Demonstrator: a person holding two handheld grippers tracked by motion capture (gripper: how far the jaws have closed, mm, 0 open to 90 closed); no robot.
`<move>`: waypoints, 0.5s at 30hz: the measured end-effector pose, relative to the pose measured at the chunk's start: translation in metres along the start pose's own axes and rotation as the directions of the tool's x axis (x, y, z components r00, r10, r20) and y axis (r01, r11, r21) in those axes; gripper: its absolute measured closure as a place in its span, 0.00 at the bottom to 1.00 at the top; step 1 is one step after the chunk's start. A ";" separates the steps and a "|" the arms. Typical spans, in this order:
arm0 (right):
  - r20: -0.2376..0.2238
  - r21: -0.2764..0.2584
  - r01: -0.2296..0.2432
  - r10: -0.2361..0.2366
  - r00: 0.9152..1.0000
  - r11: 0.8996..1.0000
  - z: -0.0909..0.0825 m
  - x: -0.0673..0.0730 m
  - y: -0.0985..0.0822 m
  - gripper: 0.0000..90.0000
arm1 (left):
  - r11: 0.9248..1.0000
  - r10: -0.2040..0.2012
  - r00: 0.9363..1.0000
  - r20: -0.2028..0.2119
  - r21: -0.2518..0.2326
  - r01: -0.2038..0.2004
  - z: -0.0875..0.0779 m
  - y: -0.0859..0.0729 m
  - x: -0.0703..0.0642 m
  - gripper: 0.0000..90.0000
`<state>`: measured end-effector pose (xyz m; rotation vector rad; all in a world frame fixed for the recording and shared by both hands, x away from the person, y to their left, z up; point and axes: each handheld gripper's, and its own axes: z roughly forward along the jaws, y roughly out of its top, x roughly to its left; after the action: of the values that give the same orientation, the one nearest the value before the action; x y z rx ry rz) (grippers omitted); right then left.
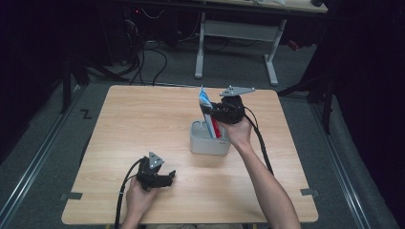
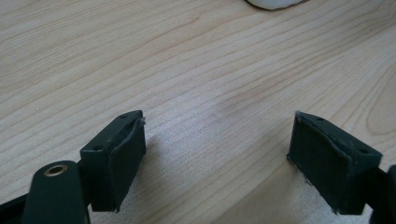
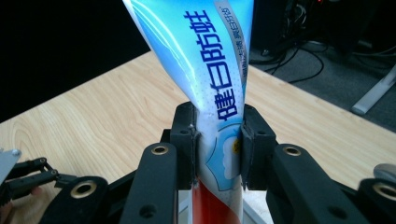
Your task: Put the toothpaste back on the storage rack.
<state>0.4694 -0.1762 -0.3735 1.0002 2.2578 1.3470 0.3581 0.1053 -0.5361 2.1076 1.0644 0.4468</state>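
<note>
A blue, white and red toothpaste tube (image 1: 207, 110) stands upright with its lower end inside a grey rectangular holder (image 1: 208, 139) at the table's middle right. My right gripper (image 1: 217, 113) is shut on the tube, whose body (image 3: 215, 79) is squeezed between the two pads. My left gripper (image 1: 168, 177) rests near the front edge of the table, left of the holder. Its jaws stand wide apart over bare wood, one pad (image 2: 122, 156) at the left and nothing between them.
The wooden table (image 1: 143, 124) has bare surface on its left half. A corner of the holder (image 2: 275, 3) shows at the top of the left gripper view. Beyond the table, cables (image 1: 148, 57) lie on the floor beside a white desk frame (image 1: 239, 33).
</note>
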 end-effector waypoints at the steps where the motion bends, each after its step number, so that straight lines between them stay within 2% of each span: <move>1: 0.002 0.006 0.004 -0.004 1.000 1.000 0.001 0.000 -0.001 0.79 | 1.000 0.000 1.000 0.000 0.000 0.000 0.000 0.000 0.000 0.21; 6: 0.004 0.026 0.020 -0.020 1.000 0.999 0.006 0.003 -0.006 0.79 | 1.000 0.000 1.000 0.000 0.000 0.000 0.000 0.000 0.000 0.21; 15: 0.006 0.053 0.018 -0.018 1.000 0.998 0.012 0.004 -0.014 0.79 | 1.000 0.002 1.000 0.000 0.001 -0.002 0.000 0.000 0.000 0.21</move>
<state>0.4686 -0.1700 -0.3911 0.9975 2.3031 1.2812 0.3581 0.1054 -0.5361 2.1100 1.0630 0.4470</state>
